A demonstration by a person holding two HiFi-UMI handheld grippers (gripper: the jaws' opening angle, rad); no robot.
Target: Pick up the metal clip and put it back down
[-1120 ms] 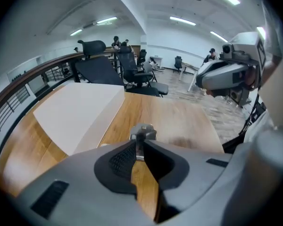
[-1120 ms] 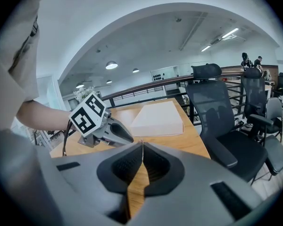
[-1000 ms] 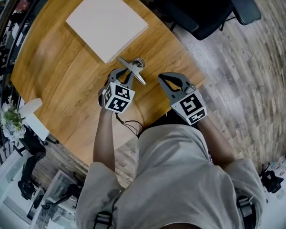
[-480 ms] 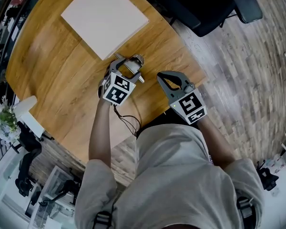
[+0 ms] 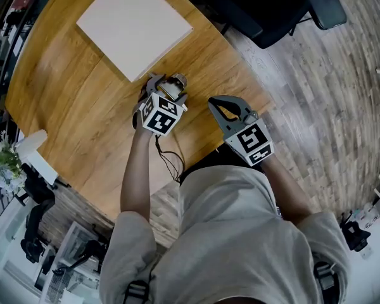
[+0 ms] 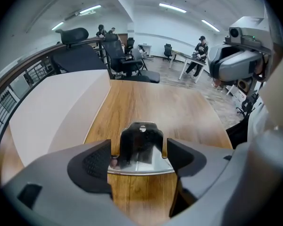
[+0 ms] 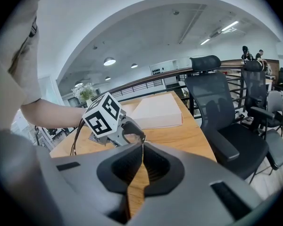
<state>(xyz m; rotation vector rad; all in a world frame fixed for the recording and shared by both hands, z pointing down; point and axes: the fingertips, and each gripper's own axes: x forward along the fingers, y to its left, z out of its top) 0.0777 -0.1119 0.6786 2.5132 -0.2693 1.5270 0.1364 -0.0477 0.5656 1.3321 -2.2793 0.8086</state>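
The shiny metal clip (image 6: 140, 145) stands on the round wooden table (image 5: 69, 106), between the jaws of my left gripper (image 6: 139, 157). Those jaws have just been opening and stand wide, one on each side of the clip, not squeezing it. In the head view the left gripper (image 5: 166, 83) points steeply down at the clip (image 5: 175, 85), just below the corner of a white board. My right gripper (image 5: 216, 101) hovers a hand's width to the right, near the table's edge. Its jaws are shut with nothing between them (image 7: 142, 147).
A flat white board (image 5: 134, 27) lies on the far part of the table. A black office chair (image 5: 285, 11) stands beyond the table's right edge over the wood floor. A small plant (image 5: 6, 163) sits at the left edge. A thin cable (image 5: 171, 163) trails from the left gripper.
The left gripper has sunk towards the table with the clip and its jaws have opened. The clip no longer juts out from closed jaws. The right gripper has stayed put.
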